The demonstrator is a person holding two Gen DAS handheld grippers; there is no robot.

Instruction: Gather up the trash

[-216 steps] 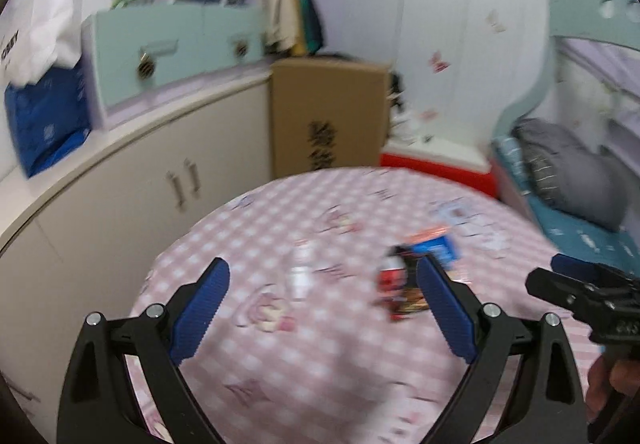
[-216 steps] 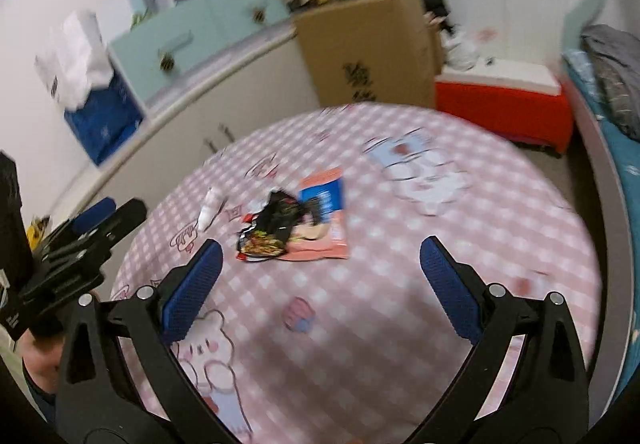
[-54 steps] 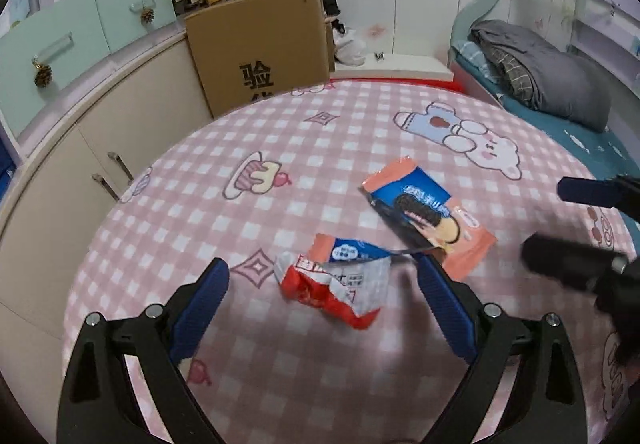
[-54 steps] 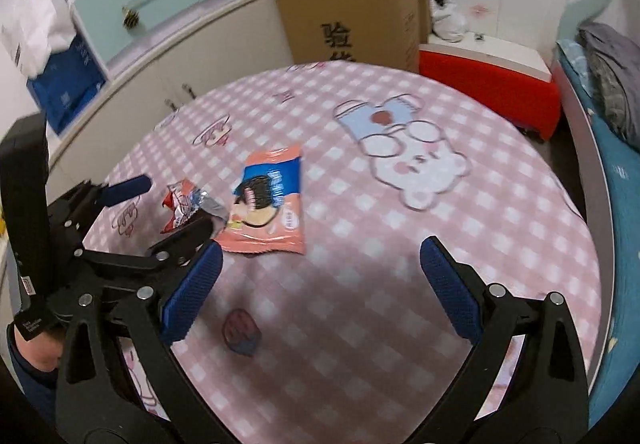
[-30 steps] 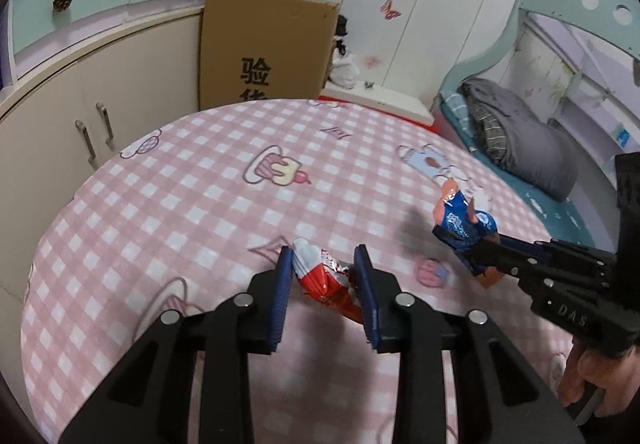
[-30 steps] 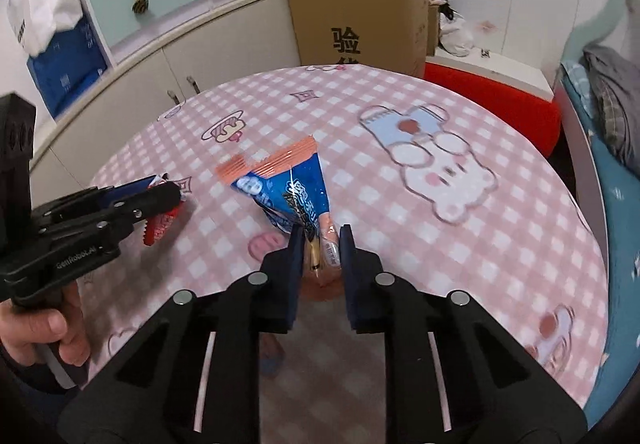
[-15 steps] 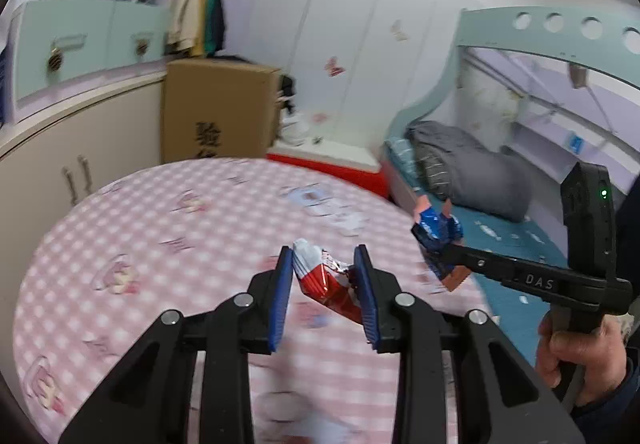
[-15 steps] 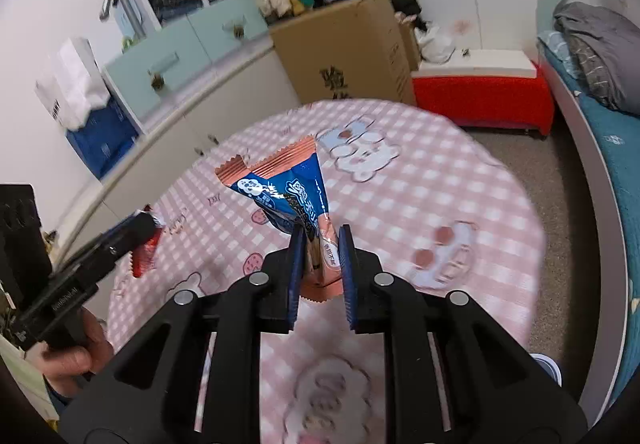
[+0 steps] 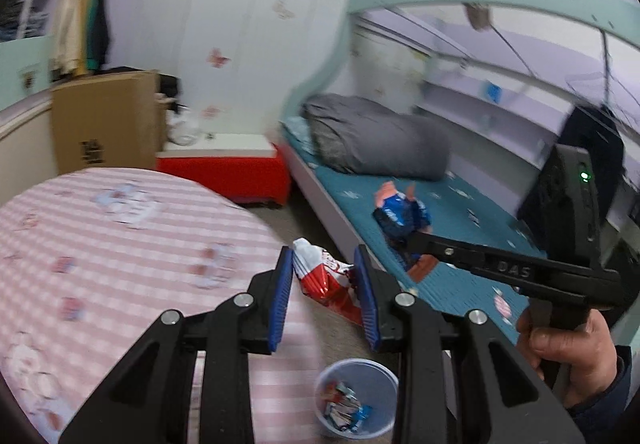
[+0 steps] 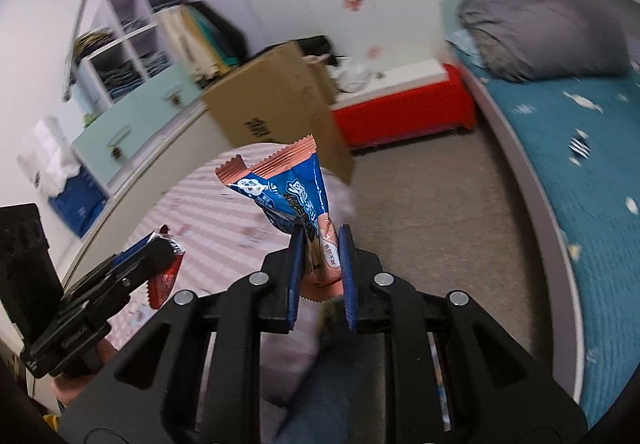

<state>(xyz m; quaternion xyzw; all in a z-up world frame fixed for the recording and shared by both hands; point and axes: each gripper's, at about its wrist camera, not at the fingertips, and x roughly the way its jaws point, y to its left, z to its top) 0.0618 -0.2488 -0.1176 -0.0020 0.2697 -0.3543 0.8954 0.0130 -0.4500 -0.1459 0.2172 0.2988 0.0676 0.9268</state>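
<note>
Up close, both tools are lifted off the table, each carrying trash.
Left gripper (image 9: 325, 282): black frame with blue ribbed pads (image 9: 280, 296), closed narrowly on a crumpled red-and-white foil snack wrapper (image 9: 320, 278); the wrapper sticks up between the pads, past the edge of the table.
Same gripper from the right wrist view: it enters from the lower left (image 10: 160, 256), with the red wrapper (image 10: 162, 282) at its tip.
Right gripper (image 10: 319, 264): black frame with blue pads, pinched on the lower end of a blue-and-salmon plastic biscuit packet (image 10: 288, 192); the packet fans upward above the pads, its crimped edge on top.
Same gripper from the left wrist view: it reaches in from the right (image 9: 412, 244), held by a bare hand (image 9: 568, 360), with the blue packet (image 9: 400, 220) at its tip, seen against the bed.
Bin: a translucent blue round plastic cup (image 9: 356, 396) on the floor, below the left gripper, with several small wrappers inside.
Table: round, under a pink-and-white checked cloth (image 9: 100, 244), to the left of and below both wrappers.
Floor: grey-brown carpet (image 10: 440, 212) between table and bed.
Surroundings: teal bed (image 10: 592, 148) with a grey pillow (image 9: 372, 140), red-sided platform (image 9: 224, 176), brown cardboard box (image 10: 276, 104).
</note>
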